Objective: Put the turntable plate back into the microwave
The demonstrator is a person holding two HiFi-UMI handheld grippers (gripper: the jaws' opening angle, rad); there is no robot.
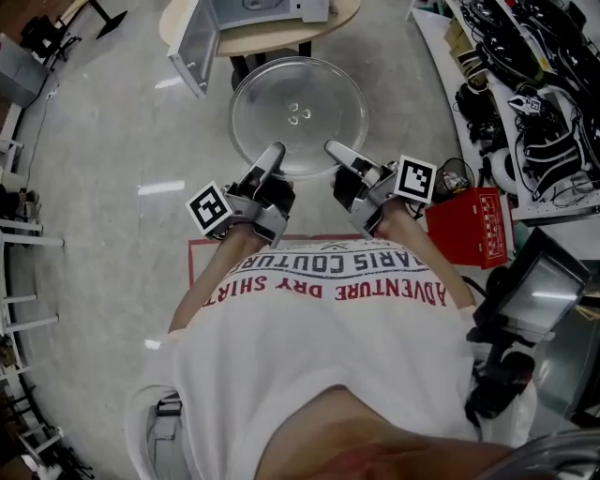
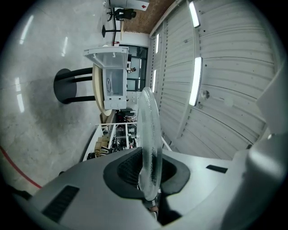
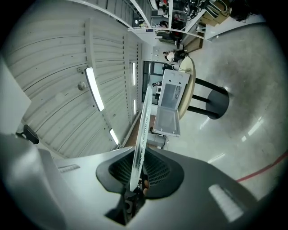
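Note:
A clear round glass turntable plate (image 1: pixel 298 117) is held level in the air in front of the person, above the floor. My left gripper (image 1: pixel 274 156) is shut on its near left rim, and my right gripper (image 1: pixel 335 150) is shut on its near right rim. The left gripper view shows the turntable plate (image 2: pixel 150 148) edge-on between the jaws; the right gripper view shows the plate (image 3: pixel 140 139) the same way. The white microwave (image 1: pixel 251 19) stands on a round wooden table (image 1: pixel 323 30) beyond the plate, its door (image 1: pixel 194 47) swung open to the left.
A red box (image 1: pixel 473 225) sits on the floor at the right. Shelving packed with cables and gear (image 1: pixel 525 103) runs along the right side. A red line (image 1: pixel 190 262) is marked on the floor near the person's feet. Chair and frame legs (image 1: pixel 19 244) stand at the left.

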